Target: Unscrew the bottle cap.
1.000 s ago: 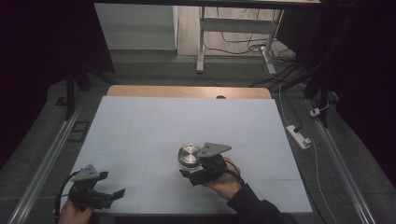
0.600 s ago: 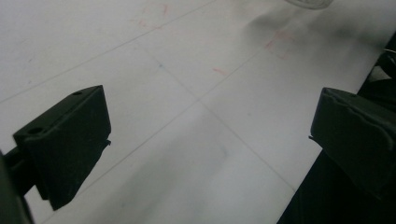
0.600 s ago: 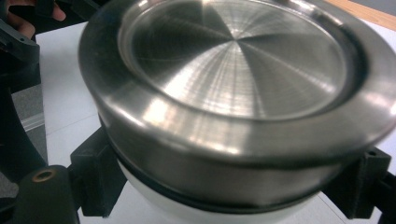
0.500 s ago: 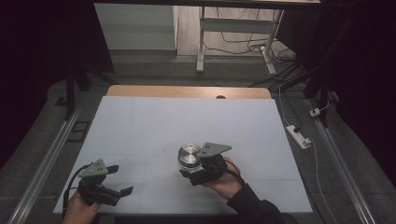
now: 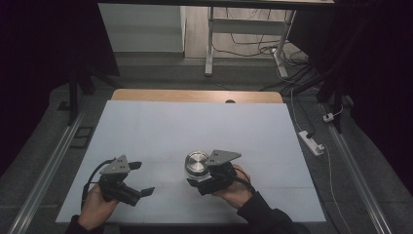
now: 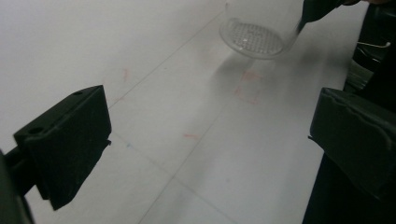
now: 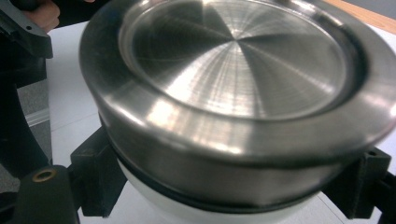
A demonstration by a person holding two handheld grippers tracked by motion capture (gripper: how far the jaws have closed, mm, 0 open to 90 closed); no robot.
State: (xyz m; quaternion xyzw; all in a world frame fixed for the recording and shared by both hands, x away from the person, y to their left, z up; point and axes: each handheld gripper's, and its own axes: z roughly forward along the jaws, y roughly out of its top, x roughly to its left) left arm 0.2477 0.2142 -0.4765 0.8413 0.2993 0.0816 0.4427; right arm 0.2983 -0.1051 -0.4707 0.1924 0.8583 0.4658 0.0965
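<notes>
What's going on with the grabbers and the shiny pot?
Left gripper open, holding nothing. Right gripper shut on metal-lidded container. White table, nothing in the way.

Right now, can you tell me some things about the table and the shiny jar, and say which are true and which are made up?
1. The right tool is closed around a jar with a shiny metal lid. True.
2. The left tool holds a spoon. False: its jaws are open and hold nothing.
3. The jar's body is clear. True, seen in the left gripper view.
4. The jar's lid is off. False: it sits on top.
</notes>
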